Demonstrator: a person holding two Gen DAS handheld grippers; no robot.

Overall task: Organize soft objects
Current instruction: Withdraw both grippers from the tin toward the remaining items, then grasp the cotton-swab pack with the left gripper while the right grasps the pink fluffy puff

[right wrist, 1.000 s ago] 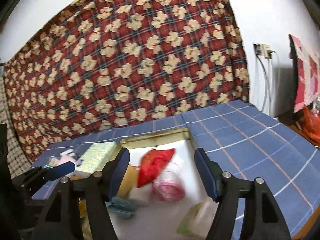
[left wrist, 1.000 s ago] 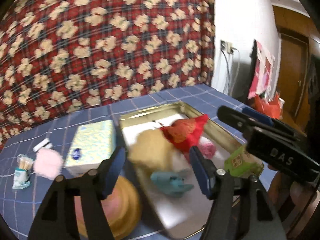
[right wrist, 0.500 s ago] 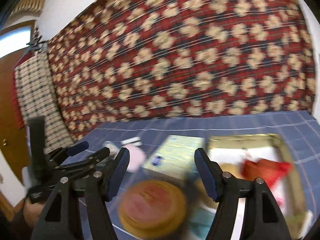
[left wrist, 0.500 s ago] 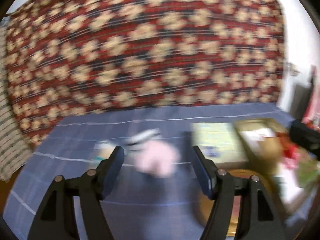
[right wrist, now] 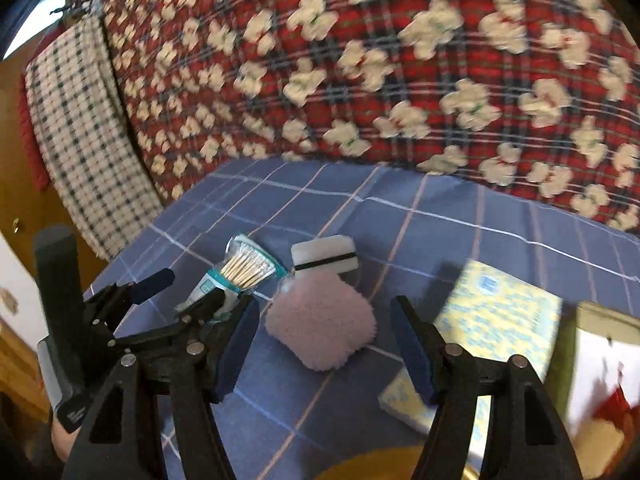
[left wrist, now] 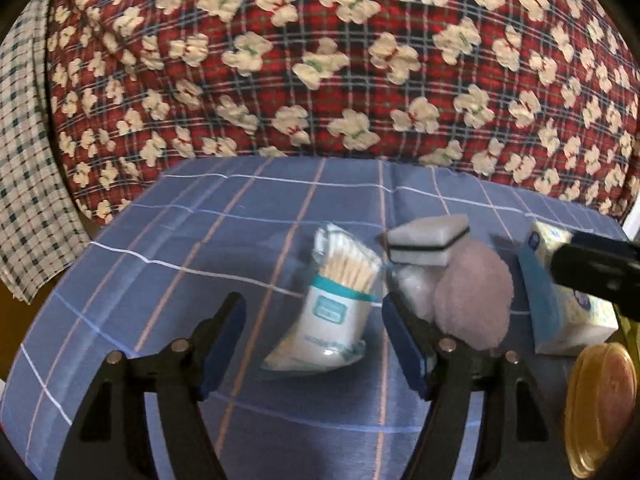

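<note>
A bag of cotton swabs (left wrist: 334, 304) lies on the blue checked cloth (left wrist: 192, 248), just ahead of my open, empty left gripper (left wrist: 312, 344). Right of it sit a white sponge with a black stripe (left wrist: 430, 240) and a fluffy pink puff (left wrist: 474, 294). In the right wrist view the pink puff (right wrist: 322, 330) lies between the fingers of my open, empty right gripper (right wrist: 324, 354), with the sponge (right wrist: 324, 258) and the swab bag (right wrist: 240, 272) behind it. The left gripper (right wrist: 168, 300) shows at the left there.
A yellow and blue tissue pack (right wrist: 492, 328) lies right of the puff, also in the left wrist view (left wrist: 560, 296). A metal tray (right wrist: 600, 344) with a red item is at far right. A round yellow lid (left wrist: 600, 404) lies near the front. A red patterned blanket (left wrist: 320, 60) hangs behind.
Both grippers have swung left, away from the tray, and now face the swab bag, sponge and pink puff. Both stay open and empty.
</note>
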